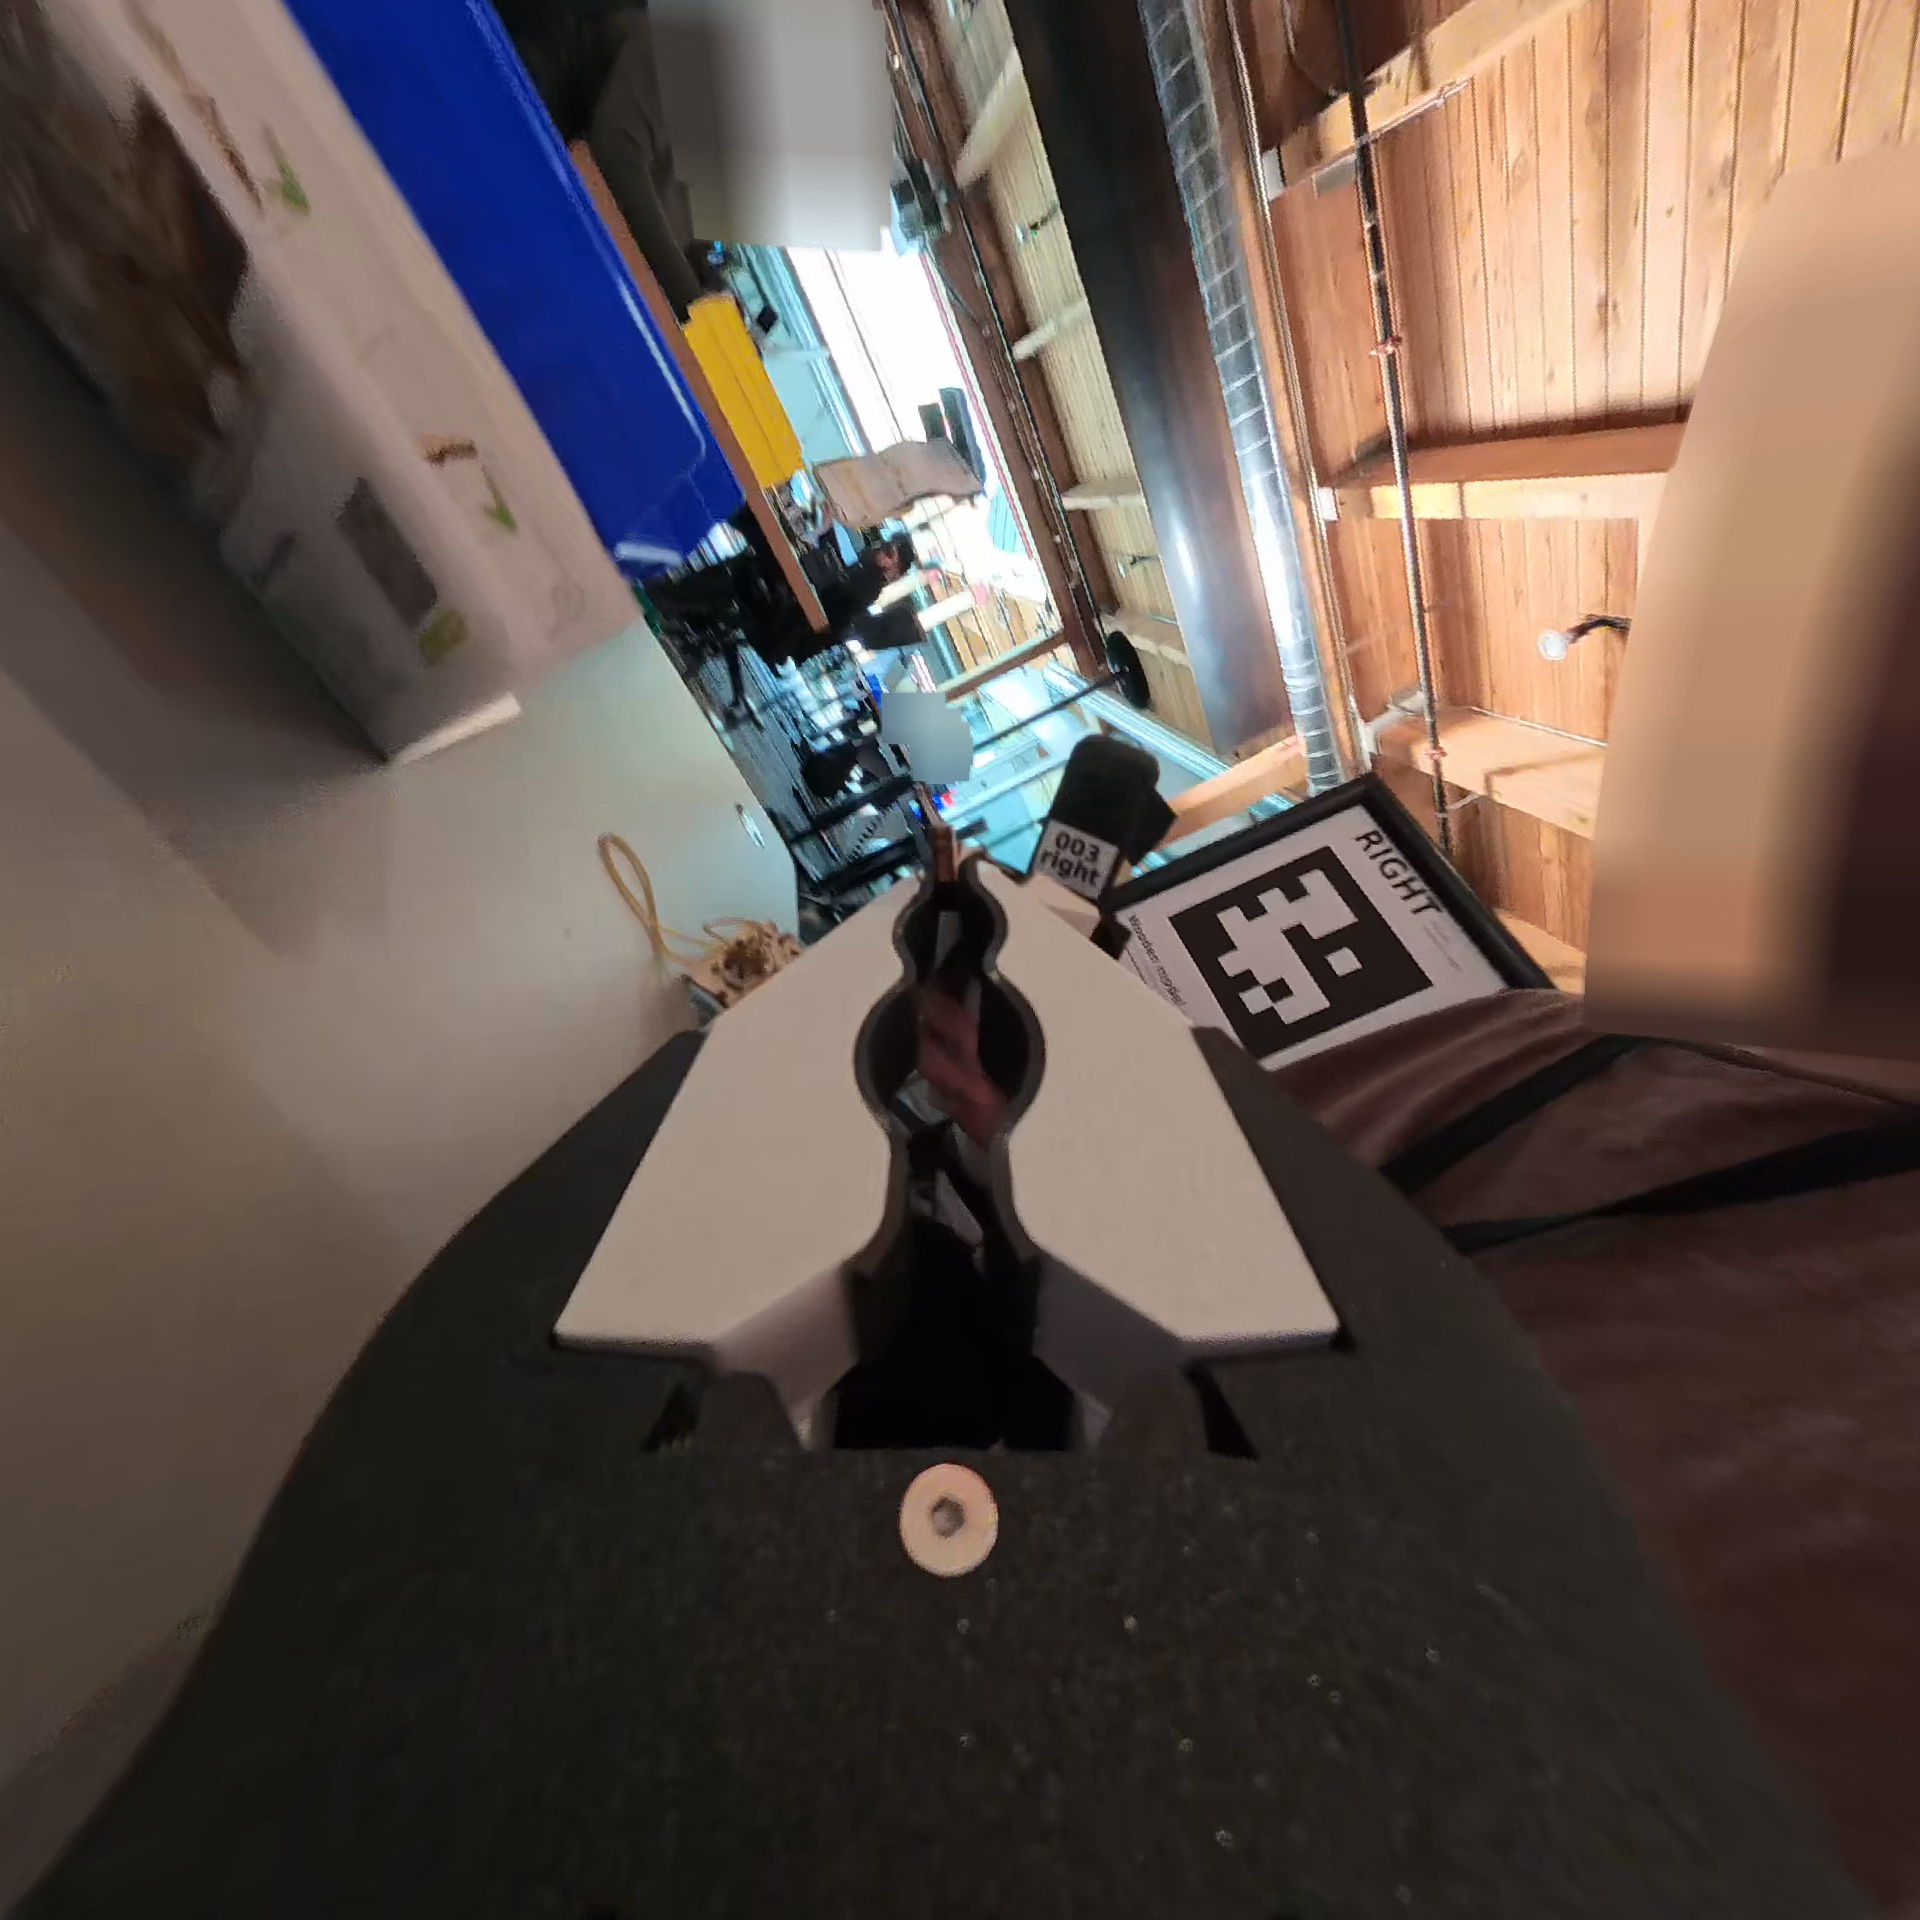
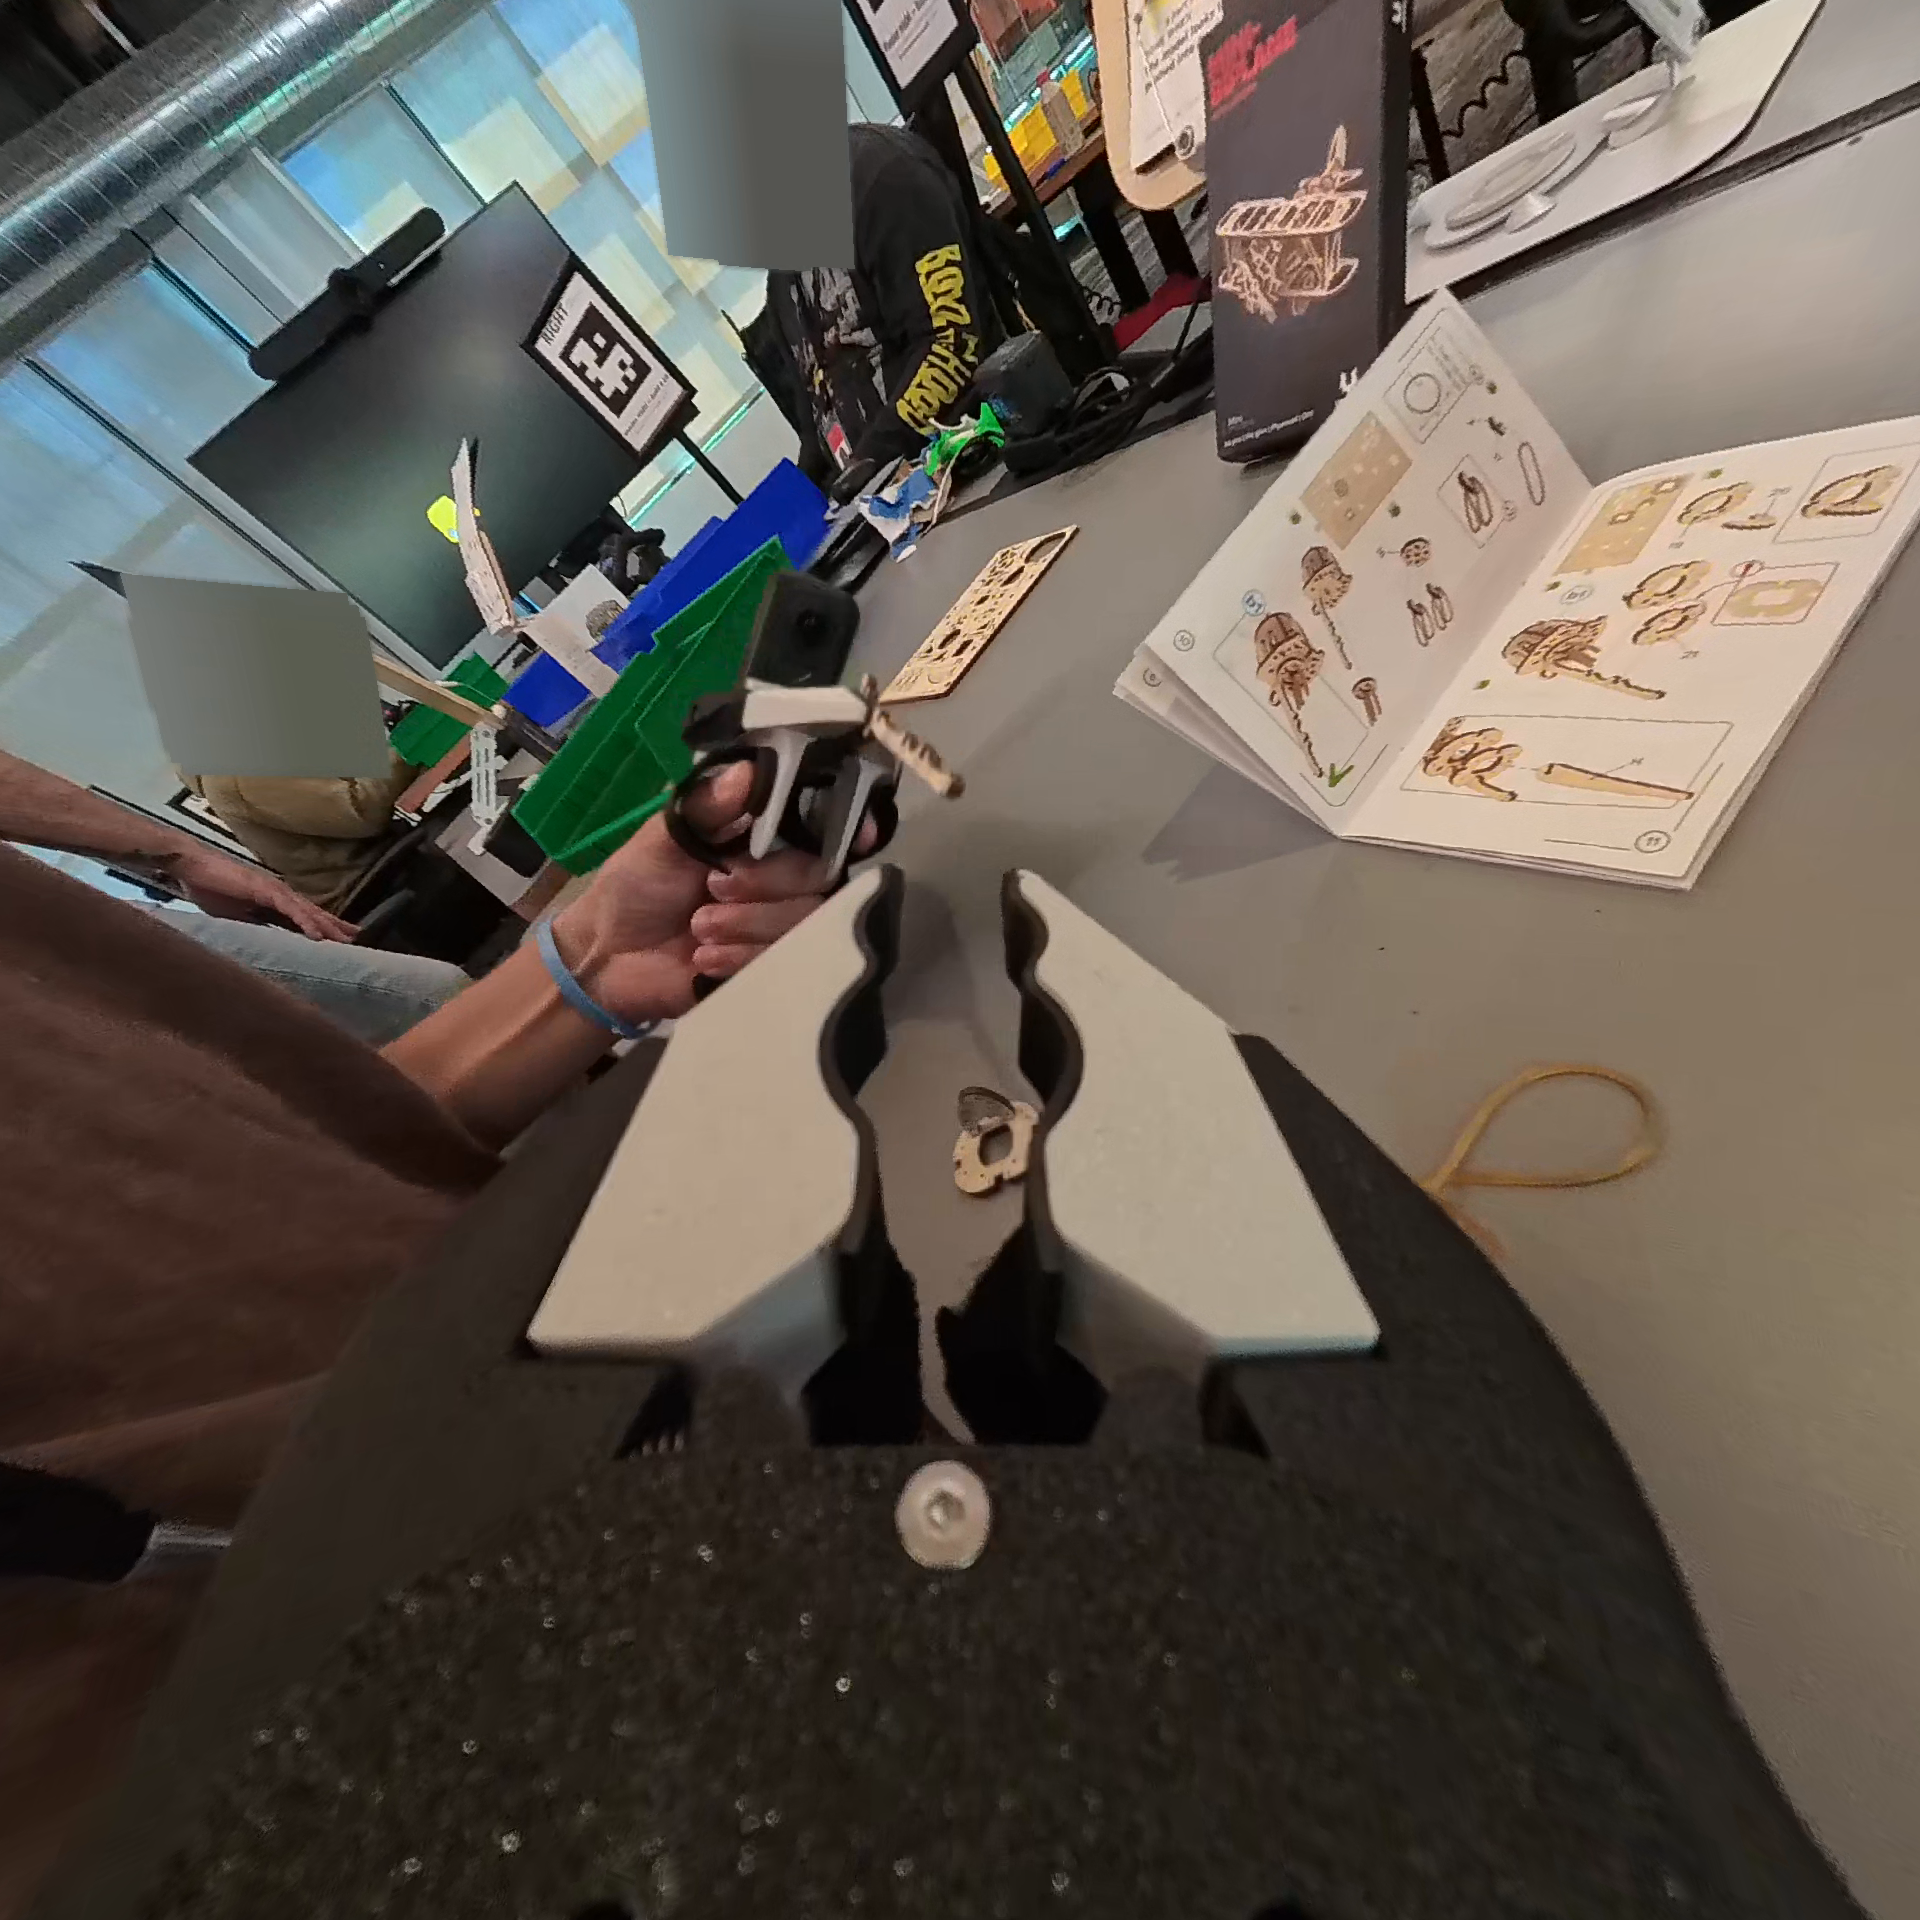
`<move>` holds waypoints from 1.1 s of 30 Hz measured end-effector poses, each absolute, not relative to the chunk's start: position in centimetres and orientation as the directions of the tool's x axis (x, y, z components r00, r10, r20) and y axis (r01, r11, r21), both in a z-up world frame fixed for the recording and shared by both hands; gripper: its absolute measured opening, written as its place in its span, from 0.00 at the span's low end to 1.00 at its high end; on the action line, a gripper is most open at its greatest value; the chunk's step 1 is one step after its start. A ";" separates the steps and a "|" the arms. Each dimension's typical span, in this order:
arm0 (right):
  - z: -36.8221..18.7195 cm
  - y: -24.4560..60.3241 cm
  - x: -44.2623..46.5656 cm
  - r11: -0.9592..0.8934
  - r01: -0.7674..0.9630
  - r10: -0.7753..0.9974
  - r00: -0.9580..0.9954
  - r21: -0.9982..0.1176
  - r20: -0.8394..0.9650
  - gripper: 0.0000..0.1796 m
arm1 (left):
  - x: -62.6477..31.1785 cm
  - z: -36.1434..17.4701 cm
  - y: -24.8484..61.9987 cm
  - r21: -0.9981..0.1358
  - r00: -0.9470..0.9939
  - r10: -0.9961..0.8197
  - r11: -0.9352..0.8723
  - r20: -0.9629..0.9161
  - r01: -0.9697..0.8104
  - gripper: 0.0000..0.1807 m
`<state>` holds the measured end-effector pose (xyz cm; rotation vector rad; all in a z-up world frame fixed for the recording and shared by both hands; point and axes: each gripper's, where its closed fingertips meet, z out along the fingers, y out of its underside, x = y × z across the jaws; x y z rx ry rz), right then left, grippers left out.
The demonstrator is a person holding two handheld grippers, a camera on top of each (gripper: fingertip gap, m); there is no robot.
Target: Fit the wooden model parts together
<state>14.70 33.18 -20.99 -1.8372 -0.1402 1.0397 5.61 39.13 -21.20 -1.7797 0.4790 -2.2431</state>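
Observation:
In the left wrist view my left gripper [image 1: 945,883] is shut on a thin wooden part [image 1: 940,844], seen edge-on at the tips. In the right wrist view the left gripper [image 2: 868,719] is held up in a hand above the grey table [image 2: 1299,987], with the toothed wooden piece [image 2: 920,756] sticking out of its tips. My right gripper [image 2: 945,894] is open and empty, low over the table. A small flat wooden part [image 2: 994,1143] lies on the table between its fingers. The right gripper's black body and marker plate [image 1: 1320,935] show just beyond the left tips.
An open instruction booklet [image 2: 1507,644] lies at the right, a cut wooden sheet [image 2: 982,613] behind, a black model box [image 2: 1299,229] standing at the back. A rubber band [image 2: 1538,1132] lies right of my gripper. Green and blue bins [image 2: 665,675] stand at the left. People sit around. My right fingertips sit around 12 cm from my left ones.

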 end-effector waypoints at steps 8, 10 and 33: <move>-21.4 32.9 14.7 -0.510 -0.268 0.514 0.667 -0.817 -0.539 0.11 | 4.8 -22.4 39.1 -0.430 -0.200 -0.405 -0.897 0.892 -0.101 0.00; -21.6 32.9 14.9 -0.505 -0.245 0.514 0.685 -0.827 -0.517 0.11 | 4.5 -22.8 39.2 -0.453 -0.166 -0.433 -0.885 0.886 -0.108 0.00; -23.8 33.3 17.3 -0.554 -0.203 0.472 0.722 -0.807 -0.506 0.12 | 6.0 -24.5 39.8 -0.477 -0.161 -0.454 -0.864 0.876 -0.162 0.00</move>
